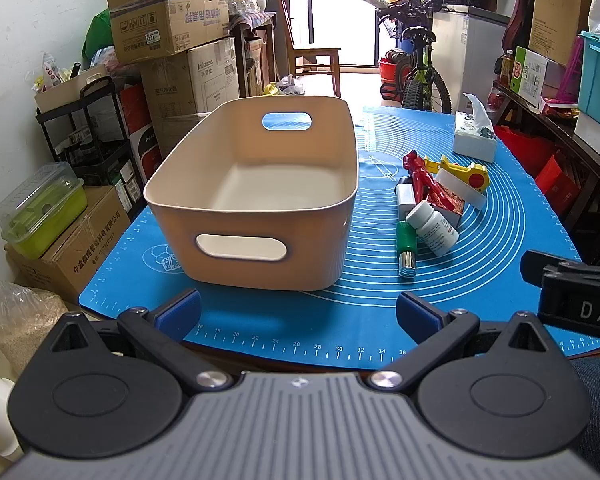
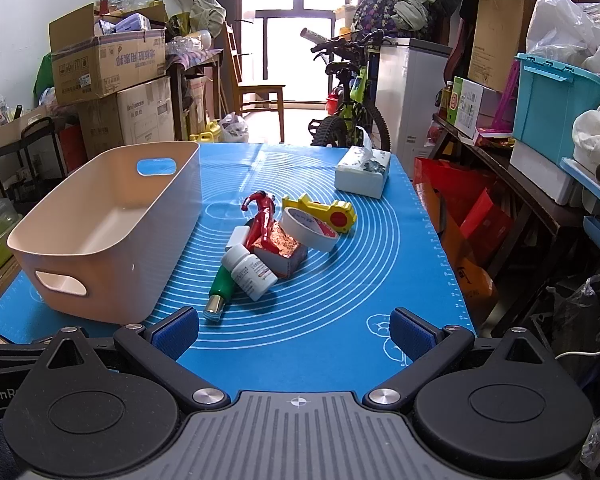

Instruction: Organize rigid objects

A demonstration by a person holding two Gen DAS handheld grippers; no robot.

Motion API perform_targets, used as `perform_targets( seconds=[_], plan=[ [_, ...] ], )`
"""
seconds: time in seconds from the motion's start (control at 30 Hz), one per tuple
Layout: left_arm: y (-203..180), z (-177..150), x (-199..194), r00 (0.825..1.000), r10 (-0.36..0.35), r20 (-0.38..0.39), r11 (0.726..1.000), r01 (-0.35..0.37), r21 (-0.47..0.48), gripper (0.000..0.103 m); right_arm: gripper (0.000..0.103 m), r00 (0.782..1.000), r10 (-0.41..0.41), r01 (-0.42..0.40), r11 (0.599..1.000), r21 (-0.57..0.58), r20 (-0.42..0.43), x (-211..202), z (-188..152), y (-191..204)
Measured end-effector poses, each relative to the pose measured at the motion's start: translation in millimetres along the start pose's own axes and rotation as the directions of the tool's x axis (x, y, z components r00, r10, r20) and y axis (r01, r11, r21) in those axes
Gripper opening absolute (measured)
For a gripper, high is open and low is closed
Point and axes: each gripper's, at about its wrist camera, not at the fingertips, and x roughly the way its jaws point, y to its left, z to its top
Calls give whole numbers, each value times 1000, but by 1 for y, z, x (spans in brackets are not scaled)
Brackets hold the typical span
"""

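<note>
An empty beige bin [image 1: 256, 196] with handle slots stands on the blue mat [image 1: 340, 320]; it also shows in the right wrist view [image 2: 100, 232]. To its right lies a pile: a white pill bottle [image 2: 252, 274], a green cylinder with a metal tip [image 2: 222, 290], a red figure [image 2: 264, 220] on a small box [image 2: 286, 256], a tape roll [image 2: 310, 228] and a yellow tool [image 2: 332, 212]. My left gripper [image 1: 298, 312] is open and empty, just short of the bin. My right gripper [image 2: 294, 330] is open and empty, just short of the pile.
A tissue box [image 2: 364, 172] sits at the mat's far right. Cardboard boxes [image 1: 172, 20] and a black rack [image 1: 88, 128] stand left of the table. A bicycle [image 2: 352, 108] stands behind it. Shelves with a teal tub [image 2: 556, 100] run along the right.
</note>
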Motion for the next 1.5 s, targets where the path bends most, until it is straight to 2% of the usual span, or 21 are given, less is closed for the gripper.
perform_targets(
  seconds=[0.43, 0.57, 0.73, 0.87, 0.97, 1.1, 1.17, 1.27, 1.4, 1.5],
  plan=[
    [-3, 1, -4, 1000, 8, 9, 1000, -8, -3, 102, 101, 1000, -6, 6, 1000, -4, 2, -6, 10, 3],
    [5, 19, -10, 1000, 14, 26, 1000, -13, -23, 102, 101, 1000, -3, 2, 1000, 21, 8, -8, 18, -1],
    [26, 49, -14, 997, 70, 13, 995, -69, -68, 102, 101, 1000, 17, -17, 998, 52, 4, -7, 30, -3],
    [44, 71, -8, 998, 60, -20, 993, -61, -100, 102, 101, 1000, 22, -22, 998, 60, -2, 0, 40, 0],
    [59, 84, 1, 998, 52, -41, 991, -57, -118, 102, 101, 999, 36, -35, 998, 50, -7, 12, 49, 2],
    [77, 96, 15, 994, 100, -51, 986, -106, -130, 102, 101, 999, 37, -36, 999, 28, -21, 35, 61, 5],
    [87, 102, 27, 988, 132, -75, 980, -141, -138, 102, 101, 998, 38, -37, 999, 22, -40, 49, 65, 7],
    [100, 108, 52, 983, 137, -124, 978, -154, -140, 102, 101, 996, 35, -34, 999, 18, -78, 73, 68, 10],
    [106, 111, 77, 977, 165, -134, 977, -180, -116, 102, 101, 990, 36, -36, 999, 6, -138, 108, 68, 11],
    [110, 113, 96, 978, 153, -143, 976, -172, -135, 102, 101, 984, 41, -44, 999, -13, -173, 129, 66, 11]
  ],
)
